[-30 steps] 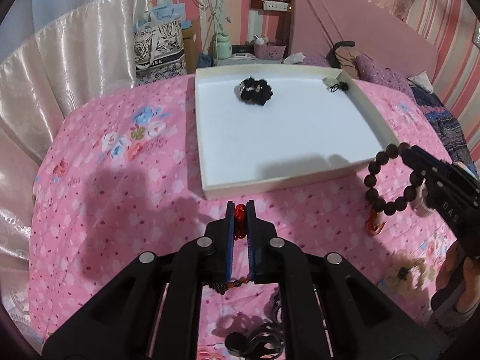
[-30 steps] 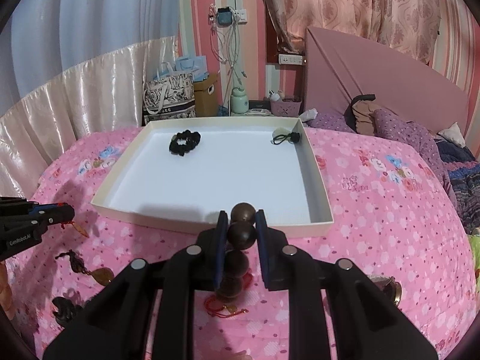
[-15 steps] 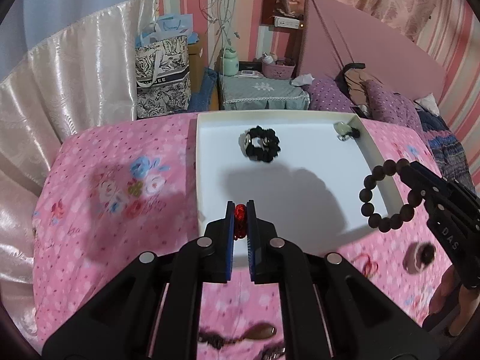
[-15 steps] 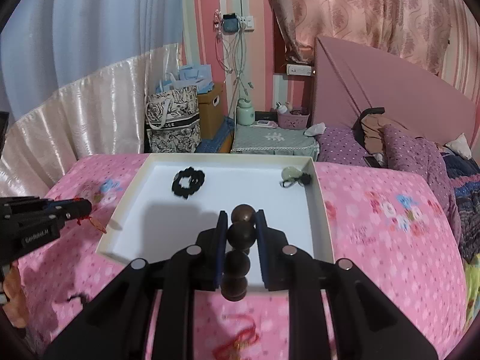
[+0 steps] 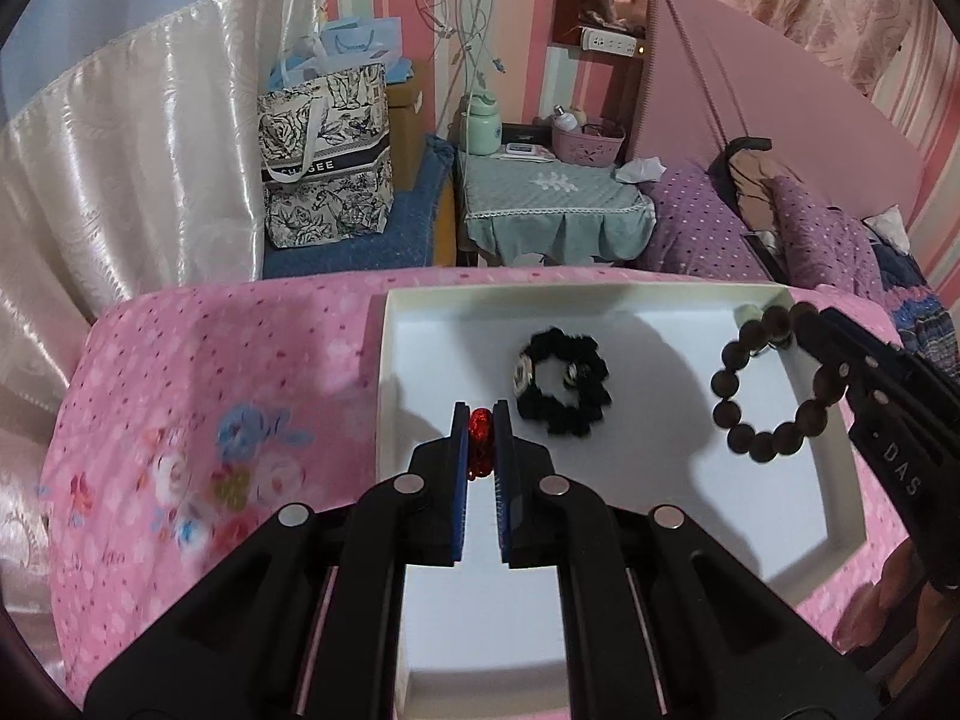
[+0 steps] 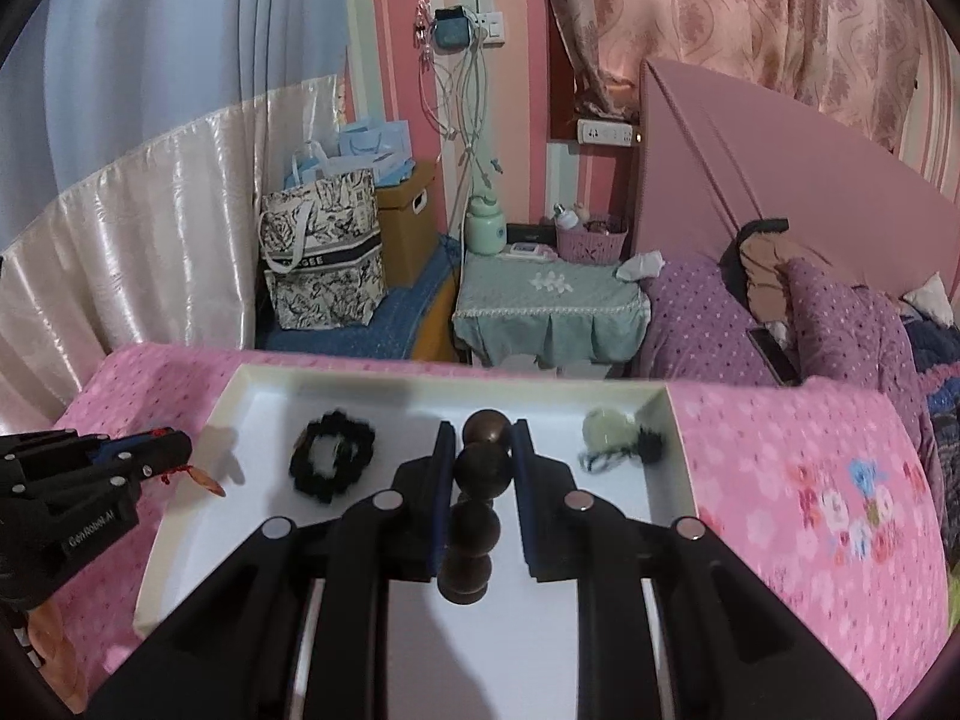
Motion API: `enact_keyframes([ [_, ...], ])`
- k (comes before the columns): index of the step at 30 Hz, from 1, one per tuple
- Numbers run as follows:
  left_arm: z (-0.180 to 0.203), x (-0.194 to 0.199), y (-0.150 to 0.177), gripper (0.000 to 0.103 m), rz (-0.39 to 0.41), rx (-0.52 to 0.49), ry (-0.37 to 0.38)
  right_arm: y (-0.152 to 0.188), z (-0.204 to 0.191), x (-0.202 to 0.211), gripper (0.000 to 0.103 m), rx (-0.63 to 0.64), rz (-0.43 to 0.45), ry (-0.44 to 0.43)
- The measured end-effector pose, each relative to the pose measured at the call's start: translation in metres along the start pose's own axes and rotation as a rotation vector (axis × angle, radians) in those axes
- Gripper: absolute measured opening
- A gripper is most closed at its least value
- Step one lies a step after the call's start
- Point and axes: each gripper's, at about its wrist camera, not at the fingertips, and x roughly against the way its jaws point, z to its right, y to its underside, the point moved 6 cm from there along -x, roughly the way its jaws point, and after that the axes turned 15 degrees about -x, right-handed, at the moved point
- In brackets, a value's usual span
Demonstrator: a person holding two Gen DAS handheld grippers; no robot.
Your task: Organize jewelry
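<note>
Both tongs pinch loads: left tongs a red charm, right tongs a bead bracelet; I lower each over the white tray, frame center, before releasing.

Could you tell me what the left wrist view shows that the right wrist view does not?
Only the left wrist view shows the dark bead bracelet as a full loop hanging from the right tongs, and the red bead piece pinched close up in the left tongs.

Only the right wrist view shows the pale green pendant clearly, and an orange charm dangling from the left tongs.

Both show the white tray on the pink bedspread, with the black scrunchie inside it.
</note>
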Motion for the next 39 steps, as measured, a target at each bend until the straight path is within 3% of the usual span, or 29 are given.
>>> enact_keyframes([
  [6,0.001,-0.032,-0.008,0.005,-0.017,-0.010,0.001,-0.001,0.007,-0.037,0.019,-0.013,-0.031,0.007],
  [11,0.003,-0.054,-0.002,0.005,-0.041,-0.018,-0.010,0.009,0.029,-0.059,0.019,-0.019,-0.078,0.095],
  [18,0.001,-0.074,0.001,0.005,-0.077,-0.002,-0.005,0.017,0.046,-0.077,0.019,-0.058,-0.138,0.118],
  [28,0.004,-0.079,0.000,0.005,-0.074,-0.025,-0.033,0.025,0.050,-0.100,0.019,-0.037,-0.235,0.174],
  [39,0.000,-0.085,0.006,0.006,-0.094,-0.005,-0.029,0.025,0.050,-0.098,0.019,-0.037,-0.236,0.169],
])
